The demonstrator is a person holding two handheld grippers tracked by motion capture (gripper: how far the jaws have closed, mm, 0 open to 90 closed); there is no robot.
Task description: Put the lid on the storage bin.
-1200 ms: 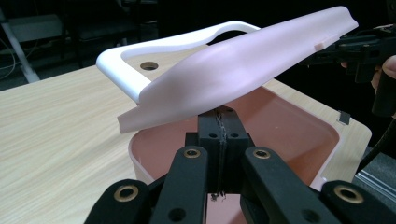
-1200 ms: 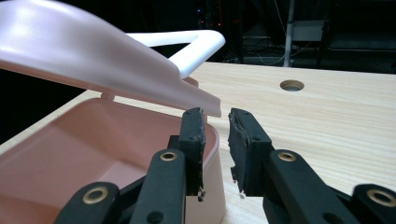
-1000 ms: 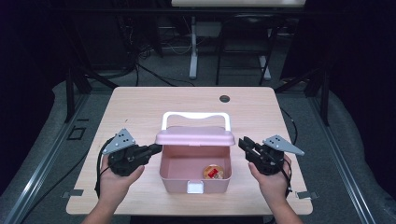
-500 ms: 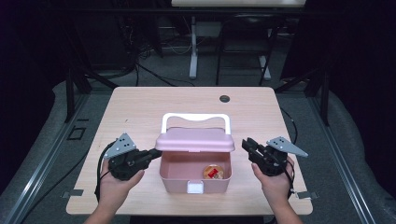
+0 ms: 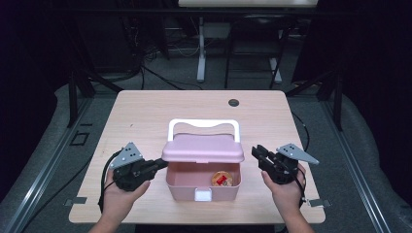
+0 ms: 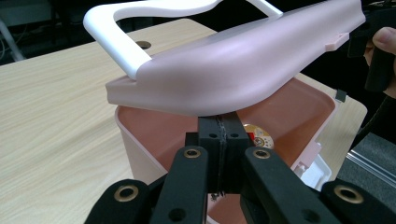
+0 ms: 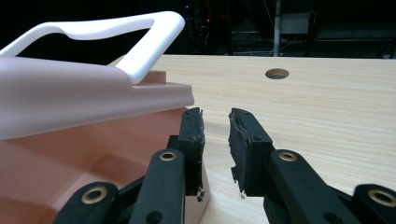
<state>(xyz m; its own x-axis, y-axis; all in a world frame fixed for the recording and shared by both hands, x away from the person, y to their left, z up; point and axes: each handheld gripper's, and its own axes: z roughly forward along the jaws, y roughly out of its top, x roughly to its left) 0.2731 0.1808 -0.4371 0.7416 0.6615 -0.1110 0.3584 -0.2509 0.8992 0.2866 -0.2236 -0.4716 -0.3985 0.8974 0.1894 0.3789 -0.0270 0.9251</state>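
Nearest, left gripper point(image 5: 156, 165): held in the person's left hand point(image 5: 118, 198) at the near left of the desk point(image 5: 145, 111); jaws pressed together with nothing between them, tips under the left edge of the lid point(image 5: 203, 148), over the box's left rim.
Right gripper point(image 5: 257, 154): held in the right hand point(image 5: 285, 190) at the near right; jaws parted, empty, just beside the box's right wall, apart from the lid.
Box point(image 5: 201, 187): pink, at the near middle of the desk, between the two grippers, a white latch on its front wall.
Contents: one small round red-and-gold item point(image 5: 223, 179) on the box floor, right of centre.
Lid: pink, raised and tilted above the box, the front open.
Handle point(image 5: 204, 124): white, on the lid's far side.
Farthest, hole point(image 5: 233, 102): dark, round, in the desk near its far edge.
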